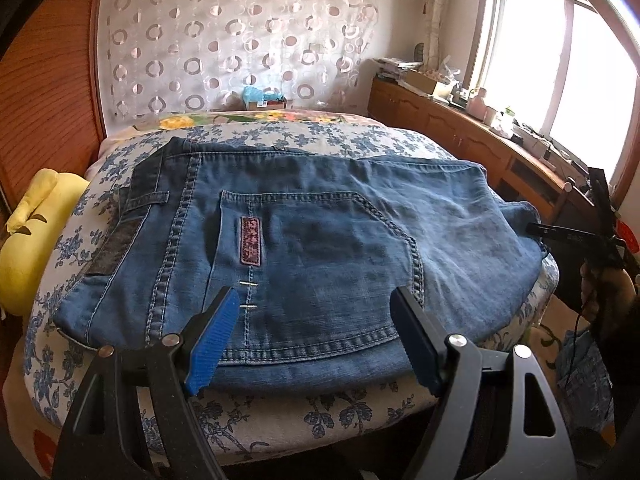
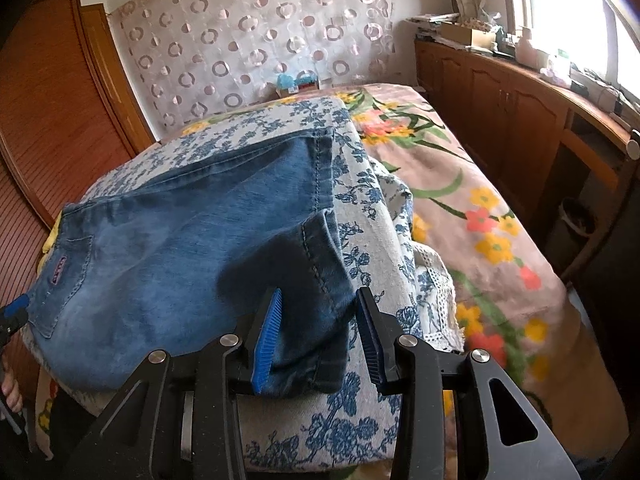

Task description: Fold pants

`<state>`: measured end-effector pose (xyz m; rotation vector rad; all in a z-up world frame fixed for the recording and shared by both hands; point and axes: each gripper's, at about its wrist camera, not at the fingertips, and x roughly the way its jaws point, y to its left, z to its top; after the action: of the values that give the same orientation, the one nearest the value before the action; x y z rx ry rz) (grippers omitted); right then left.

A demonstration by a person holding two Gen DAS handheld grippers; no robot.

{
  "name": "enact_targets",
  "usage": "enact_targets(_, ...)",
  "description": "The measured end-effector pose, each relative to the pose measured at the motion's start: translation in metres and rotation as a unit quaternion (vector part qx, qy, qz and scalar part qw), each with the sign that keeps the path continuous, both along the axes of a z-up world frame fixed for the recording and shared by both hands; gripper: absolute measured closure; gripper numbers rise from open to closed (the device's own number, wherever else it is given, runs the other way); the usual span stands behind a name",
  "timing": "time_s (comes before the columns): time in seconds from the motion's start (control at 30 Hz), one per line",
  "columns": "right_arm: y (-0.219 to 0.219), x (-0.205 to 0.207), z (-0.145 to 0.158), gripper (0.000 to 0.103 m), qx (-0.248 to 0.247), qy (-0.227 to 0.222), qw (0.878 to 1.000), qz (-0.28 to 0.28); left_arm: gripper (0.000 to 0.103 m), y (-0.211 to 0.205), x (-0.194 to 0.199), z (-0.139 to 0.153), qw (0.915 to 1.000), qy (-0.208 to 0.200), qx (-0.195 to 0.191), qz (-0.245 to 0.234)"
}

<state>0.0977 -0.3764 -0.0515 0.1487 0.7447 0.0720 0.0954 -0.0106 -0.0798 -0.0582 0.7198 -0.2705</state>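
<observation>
Left side first: my left gripper [image 1: 316, 336] hovers over the waist end of the faded blue denim pants [image 1: 320, 240], fingers spread wide apart, nothing between them. Below them sits the back pocket with its small maroon patch [image 1: 250, 242]. The pants lie flat across the blue-flowered white cover [image 1: 280, 412] of the bed, waistband toward the left edge beside a yellow cushion [image 1: 36, 232], hems toward the right edge.

Moving right: my right gripper [image 2: 318, 332] is at the leg end, jaws apart with the near hem [image 2: 320, 256] lying between them, not yet pinched as far as I can judge. The far hem [image 2: 324, 160] lies behind it.

I read this as the start of a lengthwise fold: legs already stacked, ends not yet brought together. Next I need to close on the hems, lift and carry them toward the waistband, keeping both layers aligned.
</observation>
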Motion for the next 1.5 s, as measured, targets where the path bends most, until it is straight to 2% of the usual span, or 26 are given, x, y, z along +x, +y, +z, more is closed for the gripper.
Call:
enact_targets(0.1, 0.001, 0.001, 0.004, 0.066, -0.002, -0.002, 1.0, 0.0, 0.025, 0.002, 0.0, 0.0, 1.0, 0.0, -0.001, 0.002)
enact_targets(0.13, 0.002, 0.002, 0.007, 0.08, -0.004, -0.006, 1.0, 0.002, 0.025, 0.003, -0.001, 0.001, 1.0, 0.0, -0.002, 0.003)
enact_targets(0.17, 0.003, 0.0, 0.01, 0.086, -0.005, -0.01, 1.0, 0.005, 0.025, 0.003, 0.0, 0.001, 1.0, 0.0, -0.002, 0.004)
enact_targets(0.27, 0.007, -0.004, 0.02, 0.092, -0.009, -0.028, 0.999, 0.014, 0.025, 0.005, 0.0, 0.003, 1.0, -0.001, -0.003, 0.005)
enact_targets(0.7, 0.051, -0.029, 0.081, 0.097, -0.023, -0.101, 0.99, 0.091, 0.025, 0.018, -0.001, 0.019, 0.9997, -0.013, -0.009, 0.017)
enact_targets(1.0, 0.105, -0.041, 0.111, 0.098, -0.035, -0.138, 0.975, 0.172, 0.025, 0.027, -0.005, 0.028, 0.9994, -0.023, -0.008, 0.024)
enact_targets(1.23, 0.134, -0.036, 0.134, 0.098, -0.031, -0.164, 0.955, 0.244, 0.025, 0.037, -0.01, 0.029, 0.999, -0.029, -0.012, 0.033)
enact_targets(1.37, 0.153, -0.031, 0.138, 0.098, -0.023, -0.167, 0.944, 0.282, 0.025, 0.043, -0.012, 0.027, 0.9988, -0.029, -0.013, 0.038)
enact_targets(1.47, 0.161, -0.025, 0.131, 0.097, -0.017, -0.146, 0.947, 0.285, 0.025, 0.048, -0.014, 0.025, 0.9986, -0.028, -0.016, 0.042)
enact_targets(1.5, 0.161, -0.021, 0.126, 0.094, -0.017, -0.139, 0.948, 0.285, 0.025, 0.05, -0.015, 0.024, 0.9985, -0.027, -0.017, 0.043)
